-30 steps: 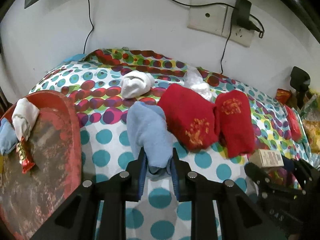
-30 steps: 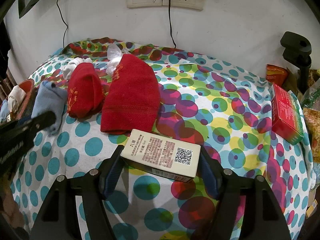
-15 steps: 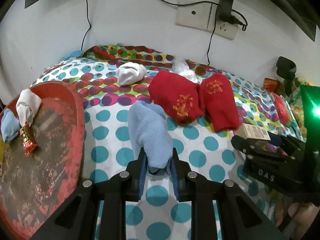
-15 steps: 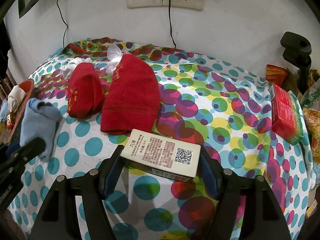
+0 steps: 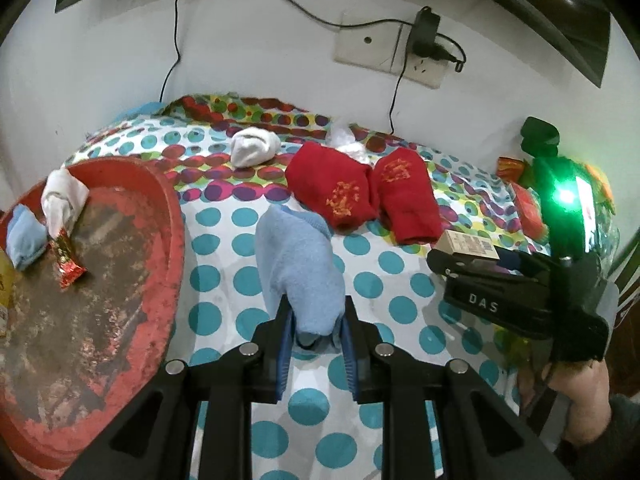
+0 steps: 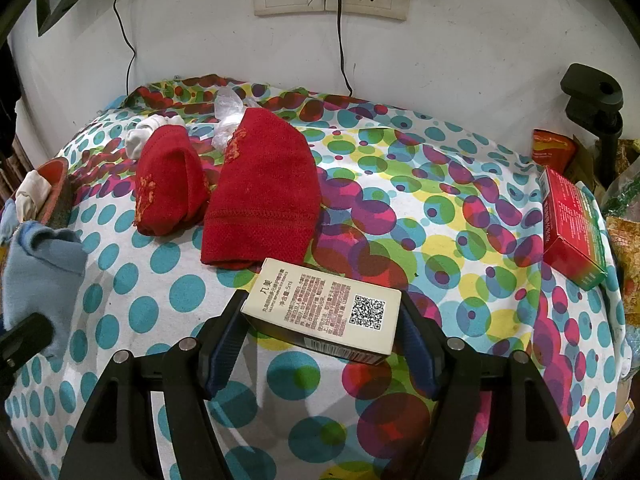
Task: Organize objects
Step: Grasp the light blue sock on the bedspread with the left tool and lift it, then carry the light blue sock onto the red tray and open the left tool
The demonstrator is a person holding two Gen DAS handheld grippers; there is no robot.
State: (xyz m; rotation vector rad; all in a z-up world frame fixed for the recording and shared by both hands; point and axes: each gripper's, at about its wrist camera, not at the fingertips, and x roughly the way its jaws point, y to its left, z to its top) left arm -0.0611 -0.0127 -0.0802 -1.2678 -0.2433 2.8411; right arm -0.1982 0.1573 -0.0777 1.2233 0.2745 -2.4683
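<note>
A blue sock [image 5: 298, 264] was clamped in the left gripper [image 5: 316, 338] for sorting beside the red tray [image 5: 176, 240], while a cream box [image 6: 324, 312] was gripped tight by the right gripper [image 6: 320, 344].

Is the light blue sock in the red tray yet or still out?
Out: the light blue sock hangs pinched in the left gripper above the tablecloth, beside the red tray.

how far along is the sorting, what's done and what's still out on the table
Done: the red tray already holds a white sock, a small blue sock and a candy wrapper. In hand: the left gripper is shut on a blue sock, and the right gripper clamps a cream box. Left on the cloth: two red socks, another white sock and a red box.
</note>
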